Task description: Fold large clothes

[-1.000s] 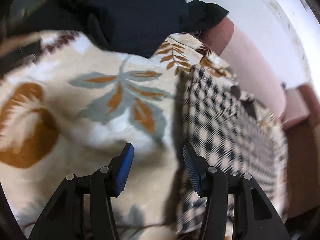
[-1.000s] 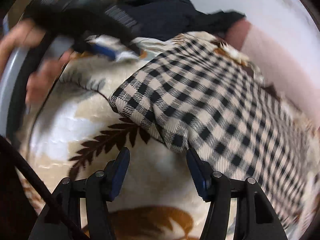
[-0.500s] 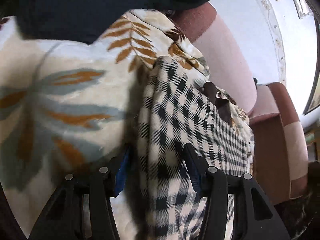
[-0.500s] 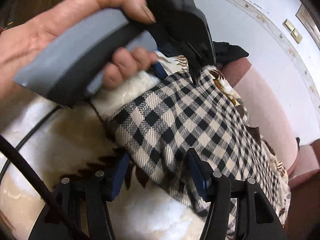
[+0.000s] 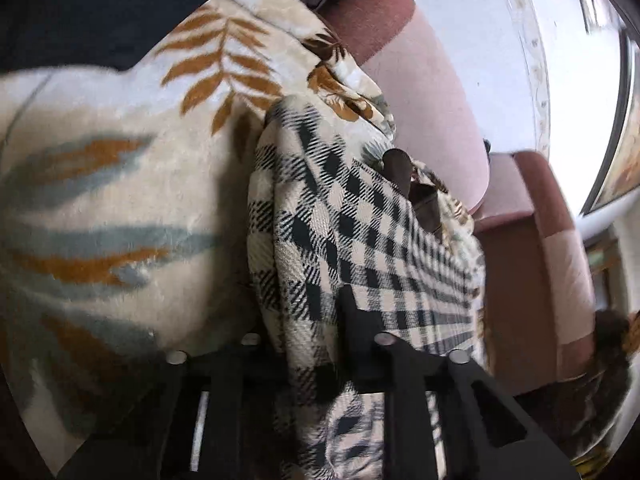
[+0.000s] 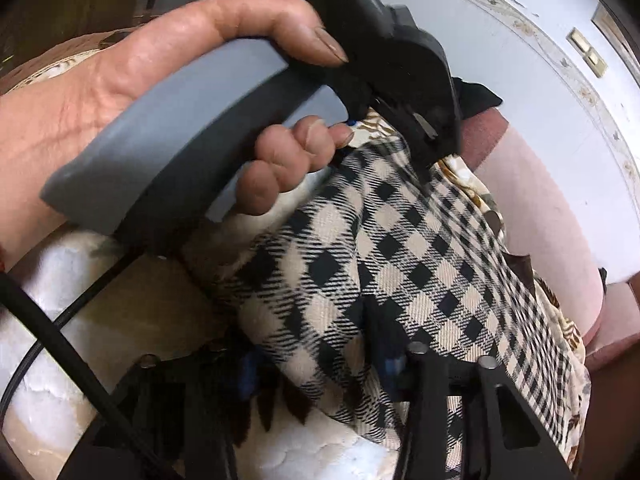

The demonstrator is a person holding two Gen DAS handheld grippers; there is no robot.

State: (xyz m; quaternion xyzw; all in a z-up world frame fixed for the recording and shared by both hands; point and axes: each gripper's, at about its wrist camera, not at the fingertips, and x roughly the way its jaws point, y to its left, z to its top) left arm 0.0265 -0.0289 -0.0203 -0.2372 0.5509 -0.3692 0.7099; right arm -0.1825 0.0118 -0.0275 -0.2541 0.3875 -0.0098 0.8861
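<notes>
Fleece blanket (image 5: 120, 208), cream with rust and grey-blue leaf print, fills the left of the left wrist view and serves as the work surface; a dark garment (image 5: 100, 8) lies across its far edge. Next rightward: checked garment (image 5: 352, 224), black-and-beige woven cloth, lying on the blanket beside a pink sofa back (image 5: 432, 120); this is the item to be folded. Left gripper (image 5: 308, 316): jaws have just been closing and are now pinched on a bunched edge of the checked garment, cloth gathered thickly between them. Right wrist view, left to right: the person's hand (image 6: 168, 92) wrapped round the grey handle of the left gripper, a black cable (image 6: 60, 344) trailing over the blanket, then the right gripper (image 6: 320, 344), its jaws likewise just closed in on a fold of the same edge nearer the camera, blue pads partly buried in cloth. Both tools therefore grip one edge, a short way apart. Risks, as judged: the grips look like thick bunches, so a layer may slip free on lifting and leave the fold crooked; either pad might have caught the fleece beneath, dragging the blanket along; the cable could snag cloth if swept across. Containers: none visible; nothing is held in a basket, box or drawer in either view.
</notes>
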